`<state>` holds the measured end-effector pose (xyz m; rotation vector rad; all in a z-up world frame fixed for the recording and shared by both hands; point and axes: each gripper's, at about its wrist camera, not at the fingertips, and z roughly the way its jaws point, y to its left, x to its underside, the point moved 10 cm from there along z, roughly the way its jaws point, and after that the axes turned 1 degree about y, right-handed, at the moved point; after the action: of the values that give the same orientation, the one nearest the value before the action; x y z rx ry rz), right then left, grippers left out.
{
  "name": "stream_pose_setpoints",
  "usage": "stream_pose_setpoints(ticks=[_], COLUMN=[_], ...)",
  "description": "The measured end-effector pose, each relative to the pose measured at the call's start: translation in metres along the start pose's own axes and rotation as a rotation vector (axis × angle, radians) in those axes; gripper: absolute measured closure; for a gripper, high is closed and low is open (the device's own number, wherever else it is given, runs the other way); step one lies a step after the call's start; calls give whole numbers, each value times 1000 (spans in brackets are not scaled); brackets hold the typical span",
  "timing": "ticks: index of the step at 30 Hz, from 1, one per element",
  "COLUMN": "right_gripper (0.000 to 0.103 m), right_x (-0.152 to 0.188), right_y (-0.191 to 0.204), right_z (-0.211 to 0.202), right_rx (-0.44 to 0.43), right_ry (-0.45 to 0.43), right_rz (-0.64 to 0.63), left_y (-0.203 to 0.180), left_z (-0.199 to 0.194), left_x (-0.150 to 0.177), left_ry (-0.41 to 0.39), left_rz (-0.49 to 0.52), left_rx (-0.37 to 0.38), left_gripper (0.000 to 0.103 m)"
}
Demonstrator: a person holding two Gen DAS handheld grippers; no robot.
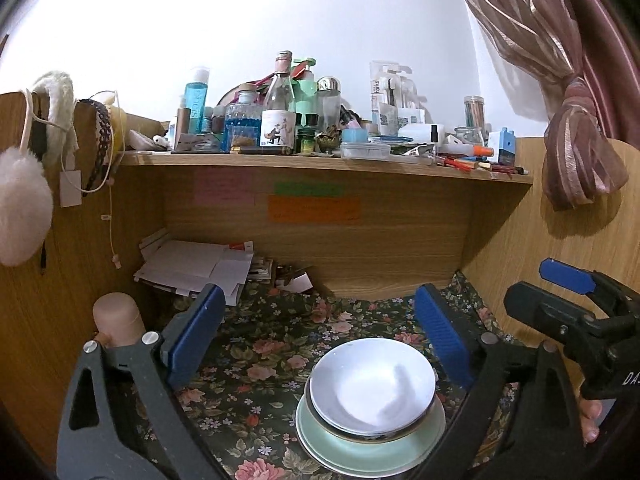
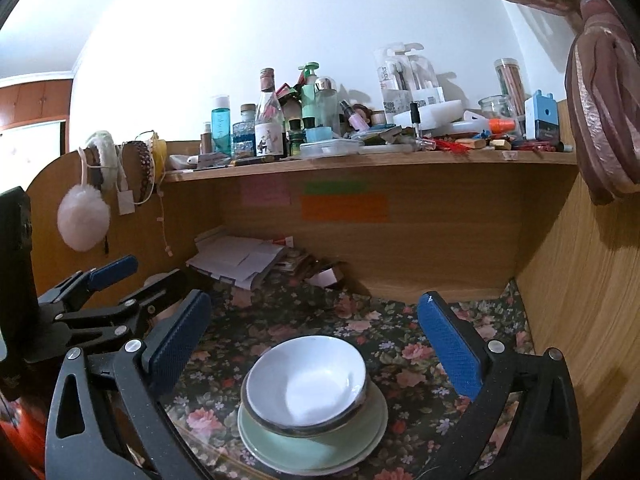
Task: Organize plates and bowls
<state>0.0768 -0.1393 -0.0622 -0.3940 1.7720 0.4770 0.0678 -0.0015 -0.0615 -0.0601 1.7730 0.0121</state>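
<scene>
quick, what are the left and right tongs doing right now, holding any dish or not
Left tongs: open, holding nothing, clear of the bowl stacked on the green plate.
Right tongs: open, holding nothing.

Strong light from the upper left of my two views, white wall point(image 1: 200, 20) blown out there, alcove under the shelf point(image 1: 320, 160) dimmer, soft shadows right of the bottles point(image 2: 272, 116), glare on the white bowl point(image 2: 306, 384), heavy fisheye bending, dark vignetted corners, slight softness throughout.
</scene>
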Motion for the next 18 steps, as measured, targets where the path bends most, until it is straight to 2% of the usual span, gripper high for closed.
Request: stream_pose_setpoints(ticks=[18], right_gripper=[0], right_x=[2], right_y=[-3], right_z=[3], right_rx=[-6], right_ry=[0], right_rz=[21], left_y=[-5], left_z=[9], left_x=[8], left_ry=[26], left_rz=[-3], left_rx=[10], left_gripper=[6])
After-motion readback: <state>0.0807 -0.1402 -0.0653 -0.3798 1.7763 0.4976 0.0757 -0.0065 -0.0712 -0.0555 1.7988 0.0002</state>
